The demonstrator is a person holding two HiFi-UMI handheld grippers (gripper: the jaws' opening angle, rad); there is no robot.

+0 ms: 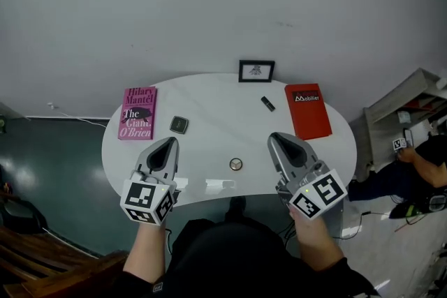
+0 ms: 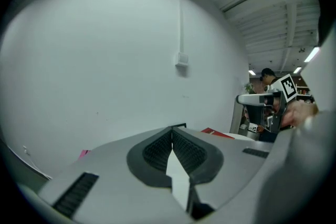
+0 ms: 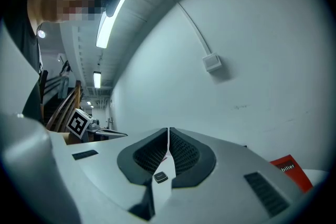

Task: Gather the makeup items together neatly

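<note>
On the white oval table (image 1: 209, 98) lie a dark square compact (image 1: 179, 124), a small round compact (image 1: 236, 164) and a short black tube (image 1: 267, 103). A small white item (image 1: 220, 184) rests near the front edge. My left gripper (image 1: 167, 143) hovers over the table's front left, shut and empty, just in front of the square compact. My right gripper (image 1: 275, 139) hovers at the front right, also shut and empty. In the left gripper view the left gripper (image 2: 171, 132) has its jaws together. The right gripper (image 3: 168, 132) shows the square compact (image 3: 160, 177) below its closed jaws.
A pink book (image 1: 136, 113) lies at the table's left and a red book (image 1: 307, 110) at its right. A small framed picture (image 1: 256, 70) stands at the back against the wall. A seated person (image 1: 419, 167) and shelving are at the far right.
</note>
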